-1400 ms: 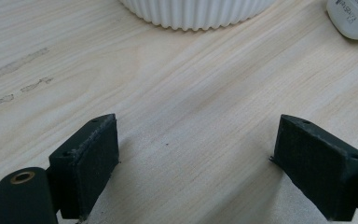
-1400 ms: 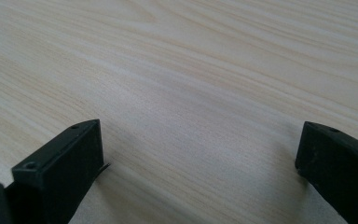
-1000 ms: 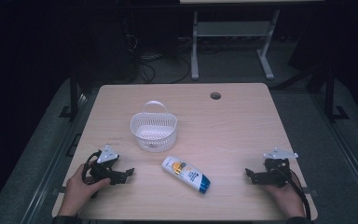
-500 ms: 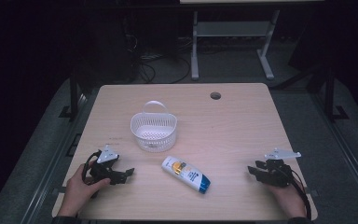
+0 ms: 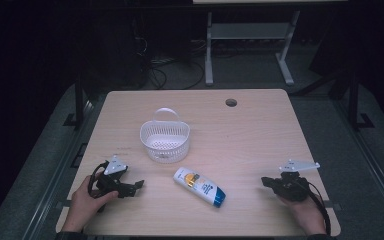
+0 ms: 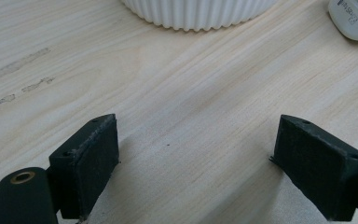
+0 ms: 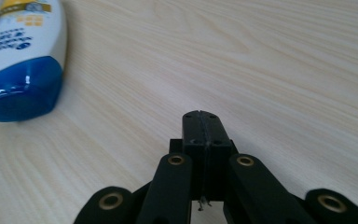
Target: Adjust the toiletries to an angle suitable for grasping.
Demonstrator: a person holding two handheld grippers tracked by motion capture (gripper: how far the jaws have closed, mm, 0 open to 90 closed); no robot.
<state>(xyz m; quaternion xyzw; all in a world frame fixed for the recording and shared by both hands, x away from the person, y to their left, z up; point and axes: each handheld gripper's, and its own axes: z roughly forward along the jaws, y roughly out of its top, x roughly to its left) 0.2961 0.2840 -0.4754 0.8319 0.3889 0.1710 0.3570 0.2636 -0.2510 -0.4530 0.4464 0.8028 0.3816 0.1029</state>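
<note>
I see the surface [image 5: 260,150] first: a pale wood-grain top with rounded corners and a small round hole [image 5: 231,102] near its far edge, smooth except for a few faint scuff marks on my left side. On it, left of centre, stands a white plastic basket [image 5: 164,140], round, with ribbed slotted walls and a thin arched handle. Just nearer to me than the basket lies a bottle [image 5: 200,186] on its side, a flattened white plastic shape with a yellow and blue label and a glossy blue cap, the cap end pointing toward my right.

My left tool [image 5: 132,186] rests low on the surface near the front left corner, held in my left hand [image 5: 87,200]; its two black blocky jaws stand wide apart with bare wood between them, and the basket and the bottle's white end lie ahead of it. My right tool [image 7: 201,122] sits near the front right corner in my right hand [image 5: 305,210], its matte black jaws pressed together on nothing, with the bottle well apart from it, cap end closest.
</note>
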